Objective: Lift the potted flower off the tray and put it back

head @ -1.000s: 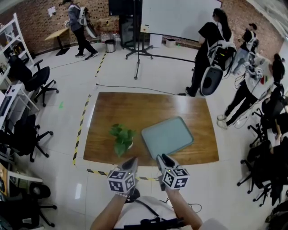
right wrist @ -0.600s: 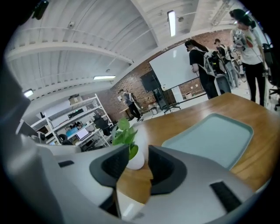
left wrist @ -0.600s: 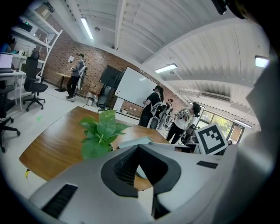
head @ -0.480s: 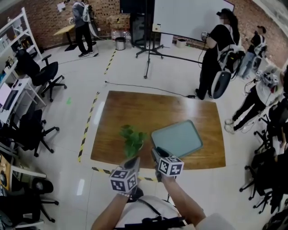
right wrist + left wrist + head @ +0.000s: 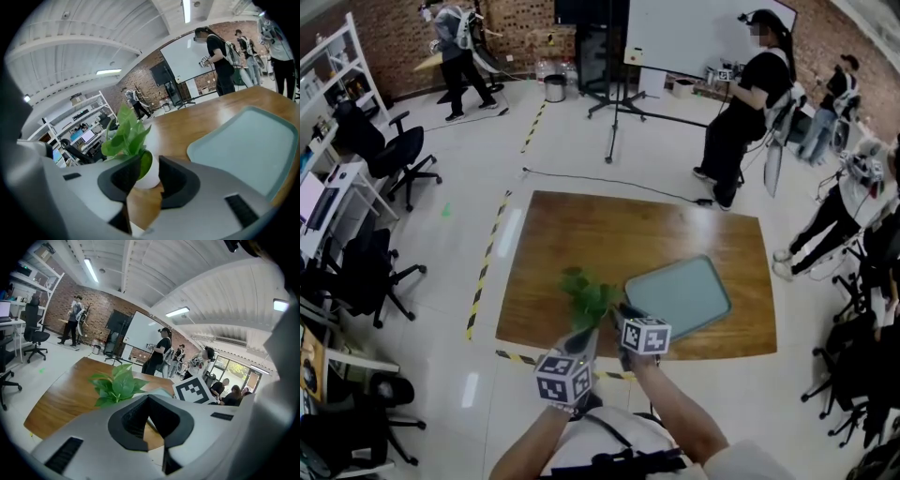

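Note:
The potted flower, green leaves in a small white pot, stands on the wooden table just left of the pale green tray, not on it. My right gripper is at the pot. Its jaws have just been closing and still stand open, with the pot between their tips. I cannot see the pads pressing on the pot. My left gripper hovers over the table's near edge, short of the leaves. Its jaw tips meet and nothing is between them.
Several people stand past the table's far and right sides. Office chairs line the left. A whiteboard stand is behind the table. Yellow-black tape marks the floor along the table's left and near edges.
My right gripper has gone forward and down to the plant, so its jaws now flank the pot. The left gripper has crept forward a little.

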The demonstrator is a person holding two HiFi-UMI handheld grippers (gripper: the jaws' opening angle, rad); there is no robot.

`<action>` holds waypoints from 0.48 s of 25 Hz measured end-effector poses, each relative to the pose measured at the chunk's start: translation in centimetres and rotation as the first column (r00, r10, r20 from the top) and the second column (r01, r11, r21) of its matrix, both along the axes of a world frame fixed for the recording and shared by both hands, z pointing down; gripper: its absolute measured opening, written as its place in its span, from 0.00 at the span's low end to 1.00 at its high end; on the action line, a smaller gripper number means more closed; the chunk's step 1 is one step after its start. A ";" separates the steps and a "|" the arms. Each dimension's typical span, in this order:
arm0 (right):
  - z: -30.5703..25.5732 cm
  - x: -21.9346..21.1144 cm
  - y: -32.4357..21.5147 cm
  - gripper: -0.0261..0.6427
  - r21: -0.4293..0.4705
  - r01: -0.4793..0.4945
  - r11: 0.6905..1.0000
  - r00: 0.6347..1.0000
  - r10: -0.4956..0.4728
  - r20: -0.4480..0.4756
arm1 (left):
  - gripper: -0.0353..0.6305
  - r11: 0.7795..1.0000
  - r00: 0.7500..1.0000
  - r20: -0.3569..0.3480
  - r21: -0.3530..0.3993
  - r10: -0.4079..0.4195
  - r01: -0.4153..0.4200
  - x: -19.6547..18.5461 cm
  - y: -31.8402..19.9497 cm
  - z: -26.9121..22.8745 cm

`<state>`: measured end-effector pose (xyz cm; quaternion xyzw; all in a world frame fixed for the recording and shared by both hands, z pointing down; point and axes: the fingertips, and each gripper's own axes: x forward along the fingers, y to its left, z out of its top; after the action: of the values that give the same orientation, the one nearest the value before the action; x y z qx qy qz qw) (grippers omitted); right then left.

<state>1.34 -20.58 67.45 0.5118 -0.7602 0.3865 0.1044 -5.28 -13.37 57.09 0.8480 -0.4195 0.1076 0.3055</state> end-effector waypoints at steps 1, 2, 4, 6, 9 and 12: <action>0.4 -0.3 -0.3 0.24 -0.011 0.003 1.000 1.000 -0.003 0.000 | 0.05 1.000 1.000 -0.001 -0.001 0.006 -0.006 0.1 -0.1 0.0; 0.9 -0.5 -0.6 0.24 -0.021 0.004 1.000 1.000 -0.004 0.000 | 0.05 1.000 1.000 -0.003 -0.003 0.011 -0.011 0.2 -0.2 0.1; 1.7 -1.0 -1.0 0.24 -0.043 0.003 0.999 1.000 -0.003 0.004 | 0.05 1.000 1.000 -0.004 -0.005 0.016 -0.016 0.1 -0.3 0.2; 2.5 -1.4 -1.3 0.24 -0.063 -0.005 0.998 1.000 0.006 0.011 | 0.05 1.000 1.000 -0.003 -0.008 0.015 -0.015 -0.3 -0.3 0.2; 3.1 -2.0 -1.9 0.22 -0.079 -0.017 0.997 0.999 0.020 0.033 | 0.05 1.000 1.000 -0.006 -0.015 0.009 -0.009 -1.1 -0.4 0.4; 3.6 -2.2 -2.3 0.22 -0.099 -0.036 0.994 0.997 0.042 0.059 | 0.05 1.000 1.000 -0.009 -0.022 0.007 -0.008 -1.4 -0.4 0.5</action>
<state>-0.89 -22.89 71.05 0.5088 -0.7331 0.4404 0.0985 -6.69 -13.73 57.61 0.8467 -0.4136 0.1094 0.3164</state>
